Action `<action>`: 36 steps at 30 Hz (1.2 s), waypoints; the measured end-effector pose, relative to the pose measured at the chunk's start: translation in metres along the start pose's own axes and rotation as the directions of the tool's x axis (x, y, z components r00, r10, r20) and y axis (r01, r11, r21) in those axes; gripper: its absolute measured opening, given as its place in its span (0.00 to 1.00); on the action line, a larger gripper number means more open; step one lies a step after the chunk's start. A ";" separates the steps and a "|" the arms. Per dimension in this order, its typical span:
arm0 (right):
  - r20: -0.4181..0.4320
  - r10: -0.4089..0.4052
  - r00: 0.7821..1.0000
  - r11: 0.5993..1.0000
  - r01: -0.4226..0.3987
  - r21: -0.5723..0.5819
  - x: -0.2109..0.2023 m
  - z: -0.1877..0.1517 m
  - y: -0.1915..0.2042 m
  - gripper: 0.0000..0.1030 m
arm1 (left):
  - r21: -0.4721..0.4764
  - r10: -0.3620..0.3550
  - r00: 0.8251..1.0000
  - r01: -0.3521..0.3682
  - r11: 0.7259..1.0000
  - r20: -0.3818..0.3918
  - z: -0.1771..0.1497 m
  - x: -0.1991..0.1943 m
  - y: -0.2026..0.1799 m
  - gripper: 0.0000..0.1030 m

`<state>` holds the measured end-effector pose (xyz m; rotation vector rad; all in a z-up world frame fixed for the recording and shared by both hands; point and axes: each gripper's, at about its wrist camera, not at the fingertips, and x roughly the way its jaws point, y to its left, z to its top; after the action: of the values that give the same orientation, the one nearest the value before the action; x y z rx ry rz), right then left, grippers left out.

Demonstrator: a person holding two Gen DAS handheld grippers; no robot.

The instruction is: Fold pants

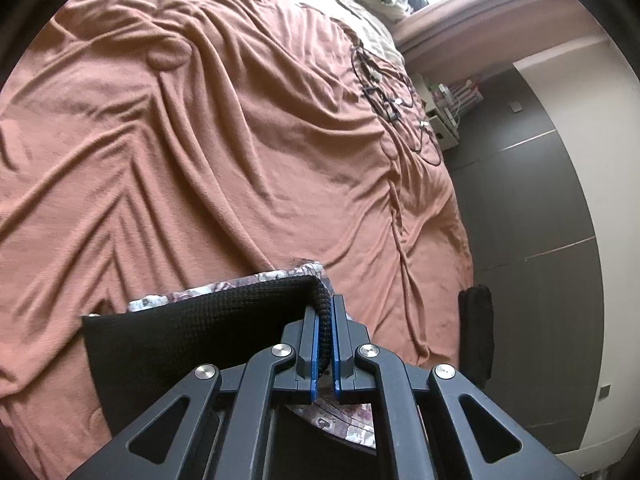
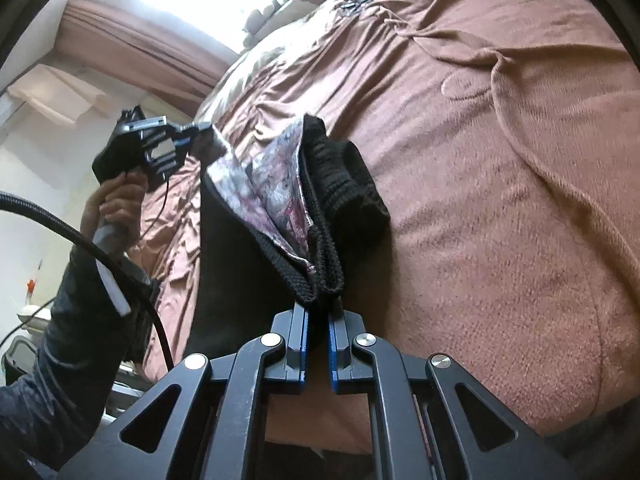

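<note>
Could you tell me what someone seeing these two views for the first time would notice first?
Most striking are the black pants with a floral lining, held above the rumpled terracotta bedspread. The right gripper pinches the knit waistband at one end, while the left gripper, in a person's hand, clamps the other end. A tangle of black cables lies near the bed's far edge.

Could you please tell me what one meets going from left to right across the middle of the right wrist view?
The person's hand → left hand-held gripper clamping one edge of the pants → their floral lining → black ribbed waistband → the brown bedspread.
</note>
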<state>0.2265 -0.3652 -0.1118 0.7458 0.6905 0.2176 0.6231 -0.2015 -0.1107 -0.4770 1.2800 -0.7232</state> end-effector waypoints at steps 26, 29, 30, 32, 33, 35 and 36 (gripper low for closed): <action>0.086 -0.087 0.992 0.981 0.100 -0.164 -0.041 0.008 0.033 0.62 | 0.037 0.092 0.994 -0.095 0.995 0.063 -0.020 -0.032 0.018 0.70; 0.069 -0.092 0.993 0.970 0.105 -0.218 -0.036 0.019 0.044 0.57 | 0.039 0.110 0.991 -0.113 0.993 0.078 -0.035 -0.048 0.029 0.70; 0.061 -0.091 0.994 0.967 0.103 -0.235 -0.033 0.024 0.048 0.56 | 0.039 0.113 0.990 -0.117 0.992 0.082 -0.038 -0.052 0.031 0.70; 0.051 -0.079 0.996 0.961 0.089 -0.261 -0.030 0.033 0.053 0.56 | 0.042 0.127 0.987 -0.131 0.990 0.095 -0.049 -0.064 0.037 0.70; 0.046 -0.076 0.996 0.958 0.085 -0.274 -0.028 0.038 0.056 0.56 | 0.043 0.135 0.985 -0.140 0.989 0.103 -0.055 -0.070 0.040 0.70; 0.033 -0.070 0.997 0.950 0.077 -0.302 -0.023 0.047 0.064 0.56 | 0.041 0.143 0.982 -0.148 0.988 0.121 -0.067 -0.086 0.048 0.70; 0.024 -0.066 0.998 0.947 0.070 -0.313 -0.019 0.052 0.066 0.56 | 0.038 0.145 0.981 -0.151 0.988 0.129 -0.073 -0.091 0.050 0.70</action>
<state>0.2499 -0.3537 -0.0293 0.4178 0.6485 0.2522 0.5529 -0.0961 -0.0997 -0.3784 1.1639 -0.5882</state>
